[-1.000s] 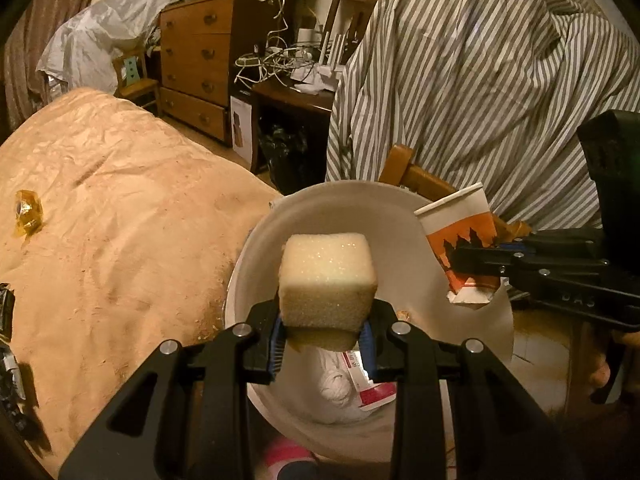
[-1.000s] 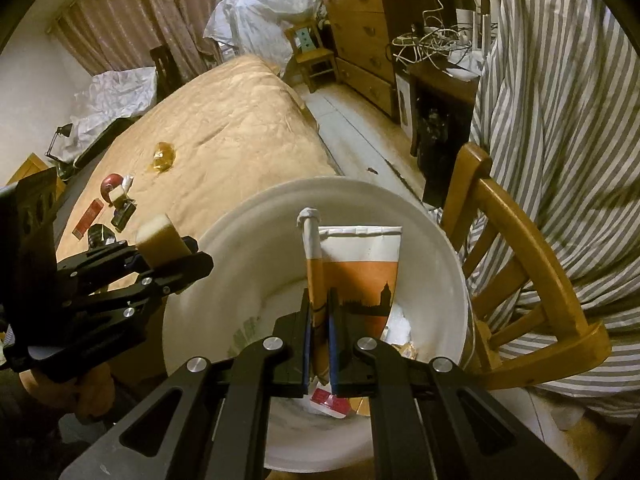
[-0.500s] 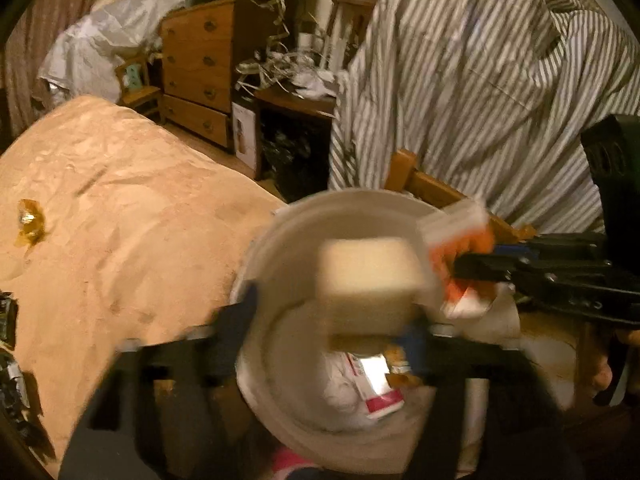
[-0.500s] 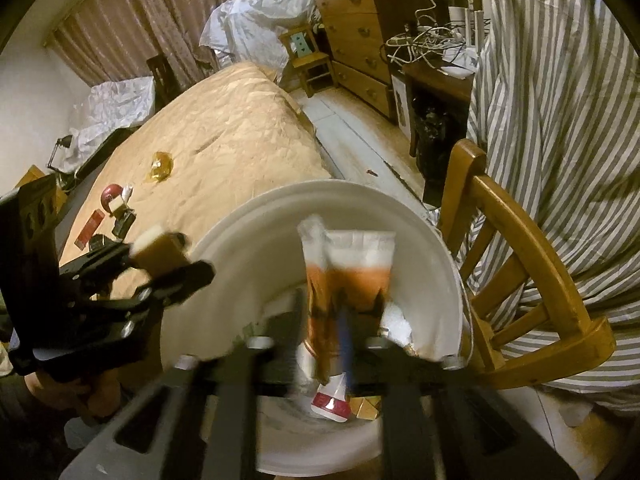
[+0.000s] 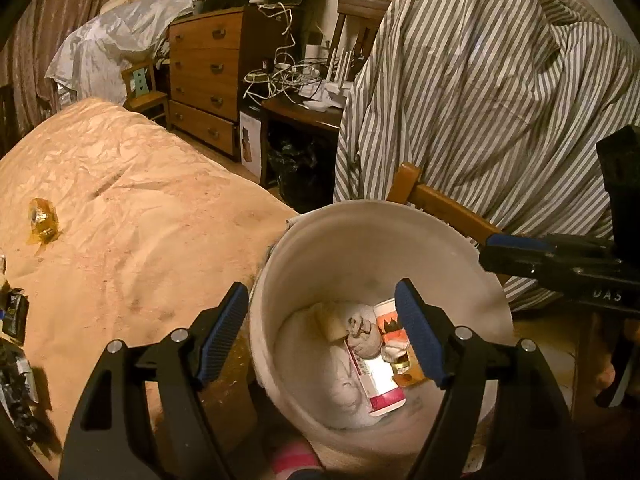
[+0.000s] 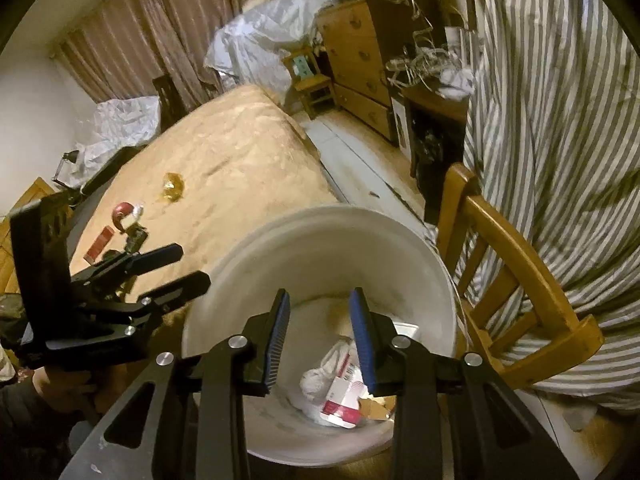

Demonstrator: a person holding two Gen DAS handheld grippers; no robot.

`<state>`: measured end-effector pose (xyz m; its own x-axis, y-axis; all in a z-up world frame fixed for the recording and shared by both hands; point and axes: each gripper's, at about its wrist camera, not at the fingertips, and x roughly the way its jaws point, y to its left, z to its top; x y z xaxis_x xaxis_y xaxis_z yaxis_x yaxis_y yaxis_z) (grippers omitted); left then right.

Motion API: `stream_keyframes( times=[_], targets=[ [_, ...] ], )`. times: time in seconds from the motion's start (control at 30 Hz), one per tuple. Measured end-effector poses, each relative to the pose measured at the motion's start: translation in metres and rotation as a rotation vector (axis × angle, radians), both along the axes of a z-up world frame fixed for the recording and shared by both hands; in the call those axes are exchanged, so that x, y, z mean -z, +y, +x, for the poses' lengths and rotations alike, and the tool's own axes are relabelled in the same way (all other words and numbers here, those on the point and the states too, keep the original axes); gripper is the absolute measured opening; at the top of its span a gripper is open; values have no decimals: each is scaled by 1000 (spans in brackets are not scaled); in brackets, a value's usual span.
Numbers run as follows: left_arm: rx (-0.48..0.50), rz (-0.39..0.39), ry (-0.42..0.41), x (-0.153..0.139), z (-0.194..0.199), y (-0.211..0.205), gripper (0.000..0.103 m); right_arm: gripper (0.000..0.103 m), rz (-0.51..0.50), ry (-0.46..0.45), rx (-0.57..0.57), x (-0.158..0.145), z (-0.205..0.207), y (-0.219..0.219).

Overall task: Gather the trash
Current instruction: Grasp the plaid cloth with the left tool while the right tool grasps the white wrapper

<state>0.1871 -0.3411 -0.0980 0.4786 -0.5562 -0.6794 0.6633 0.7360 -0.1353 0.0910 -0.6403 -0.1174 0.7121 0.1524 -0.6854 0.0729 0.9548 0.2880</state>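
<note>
A white bucket [image 5: 372, 210] [image 6: 320, 218] stands beside the bed, below both grippers. At its bottom lie a pale sponge block [image 5: 330, 322], an orange-and-white paper packet [image 5: 394, 330], crumpled tissue [image 6: 320, 376] and a red-and-white packet [image 5: 380, 386] [image 6: 340, 398]. My left gripper [image 5: 320, 300] [image 6: 188, 270] hangs over the bucket's left side, its jaws opening with nothing between them. My right gripper [image 6: 320, 300] [image 5: 516, 250] hovers over the bucket's middle, jaws also opening and empty. A golden wrapper [image 5: 42, 220] [image 6: 173, 189] lies on the bed.
The tan bedspread [image 5: 140, 220] also carries a red round thing [image 6: 124, 213], a red packet [image 6: 100, 245] and dark wrappers [image 5: 14, 312]. A wooden chair [image 6: 520, 264] draped with striped cloth [image 5: 480, 100] stands right of the bucket. A dresser [image 5: 204, 80] and a cable-strewn desk [image 5: 296, 108] stand behind.
Both grippers have opened. The sponge left the left gripper and the orange packet left the right; both now lie in the bucket. The right gripper rose slightly.
</note>
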Motion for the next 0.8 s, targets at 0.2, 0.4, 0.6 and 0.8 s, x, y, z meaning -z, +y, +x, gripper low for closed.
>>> stream_keyframes(
  times=[0.2,0.4,0.6,0.8],
  targets=[
    [-83,14,-48,6,-6,73,76,56,58,-103,-84,-8,-4,43],
    [-321,32,-33,30,4,194,76,64,80,-115,-241,0,19,124],
    [-493,11,-5,39,8,280,76,64,120,-64,-370,25,49,207],
    [-527,56,33,59,45,293,76,65,141,-23,-439,42,71,265]
  ],
)
